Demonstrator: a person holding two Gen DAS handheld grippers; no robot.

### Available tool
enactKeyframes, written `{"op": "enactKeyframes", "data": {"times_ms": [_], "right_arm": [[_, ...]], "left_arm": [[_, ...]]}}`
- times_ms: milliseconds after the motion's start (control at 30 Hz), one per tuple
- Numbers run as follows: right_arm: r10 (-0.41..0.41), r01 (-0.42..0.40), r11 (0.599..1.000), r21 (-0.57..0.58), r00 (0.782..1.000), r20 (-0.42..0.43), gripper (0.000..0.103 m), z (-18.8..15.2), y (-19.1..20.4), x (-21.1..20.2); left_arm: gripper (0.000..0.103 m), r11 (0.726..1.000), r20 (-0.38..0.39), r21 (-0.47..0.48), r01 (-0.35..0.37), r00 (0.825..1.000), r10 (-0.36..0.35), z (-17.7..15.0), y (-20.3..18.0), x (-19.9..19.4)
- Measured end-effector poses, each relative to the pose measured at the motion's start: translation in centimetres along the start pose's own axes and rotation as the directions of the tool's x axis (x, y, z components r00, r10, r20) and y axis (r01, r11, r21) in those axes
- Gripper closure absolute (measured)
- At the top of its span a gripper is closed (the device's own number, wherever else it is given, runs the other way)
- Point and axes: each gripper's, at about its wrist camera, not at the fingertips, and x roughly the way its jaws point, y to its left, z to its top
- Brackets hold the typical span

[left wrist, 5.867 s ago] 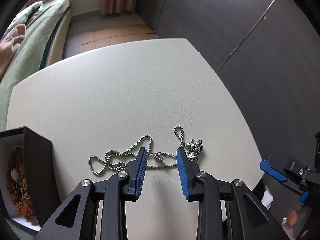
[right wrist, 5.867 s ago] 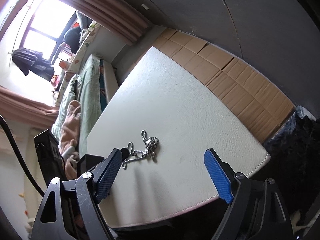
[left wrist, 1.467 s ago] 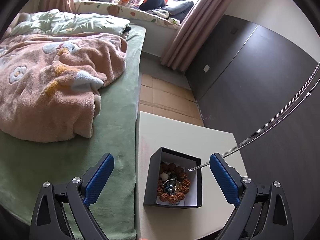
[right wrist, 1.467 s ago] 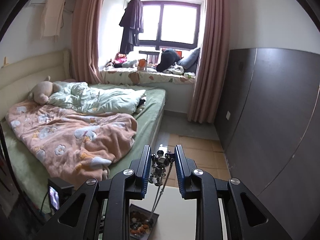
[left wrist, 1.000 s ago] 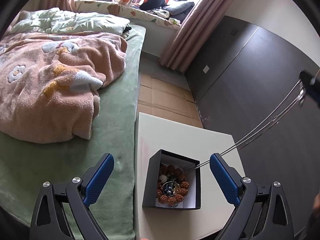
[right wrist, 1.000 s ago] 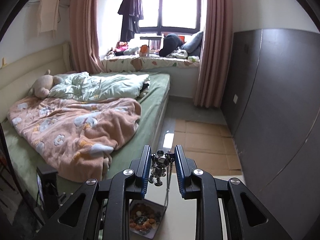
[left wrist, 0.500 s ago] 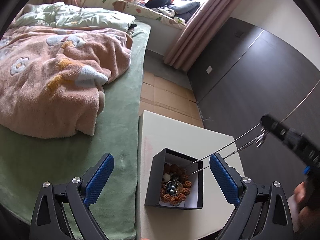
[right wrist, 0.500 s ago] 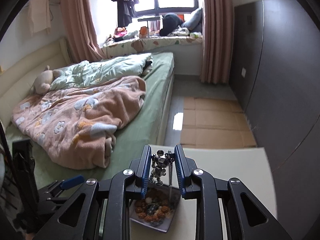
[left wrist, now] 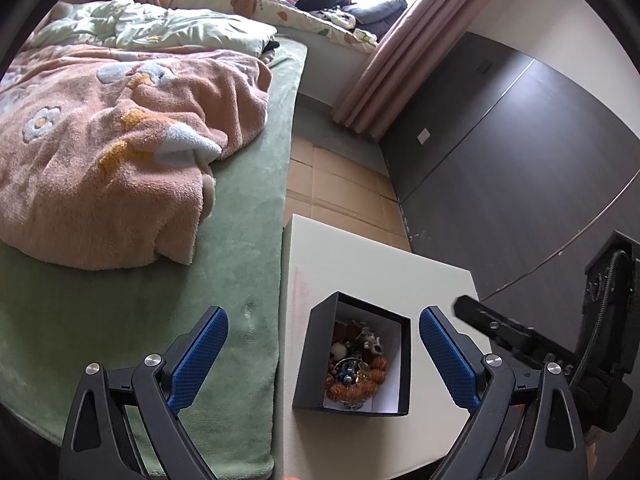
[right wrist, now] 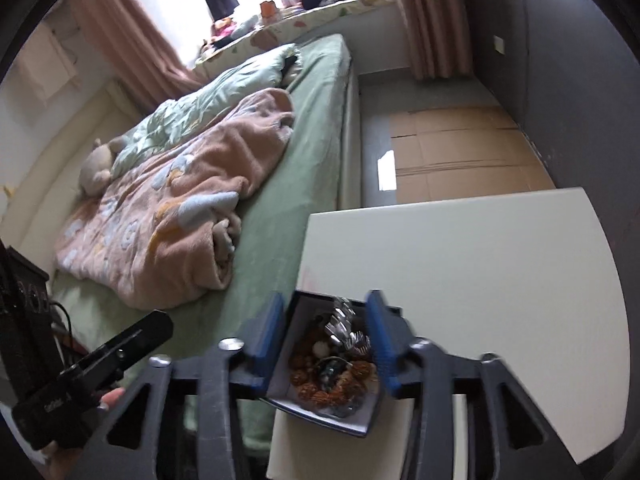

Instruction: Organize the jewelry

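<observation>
A black box with a white lining stands at the near left edge of the white table. It holds a brown bead bracelet. My right gripper hovers low over the box, its jaws opening. The silver necklace is a blur between the blue pads, touching neither, over the bracelet. In the left wrist view the silver necklace lies in the box. My left gripper is wide open above the box, holding nothing. A right gripper finger reaches in from the right.
A bed with a green sheet and a pink blanket borders the table's left edge. Cardboard covers the floor beyond the table. Dark wall panels rise at the right. A hand holds the left gripper.
The right gripper has sunk down over the box and its jaws have parted, letting go of the necklace. The chain no longer stretches across the left view. The left gripper has stayed put.
</observation>
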Motion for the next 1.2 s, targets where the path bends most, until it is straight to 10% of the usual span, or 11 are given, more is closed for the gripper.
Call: {"op": "enactKeyframes", "data": {"times_ms": [600,1200], "right_arm": [[-0.011,0.007,0.997,0.081,0.999,0.048,0.002,-5.4,-7.8,-8.1],[-0.085,0.057,0.987,0.148,0.979,0.186,0.000,-11.0,-11.0,-16.7]], "left_arm": [[0.006,0.989,-0.012,0.145,-0.008,1.000,0.009,-1.9,-5.2,-1.2],[0.000,0.932,0.015,0.361,0.025,0.999,-0.033,-7.8,-12.8,-5.2]]}}
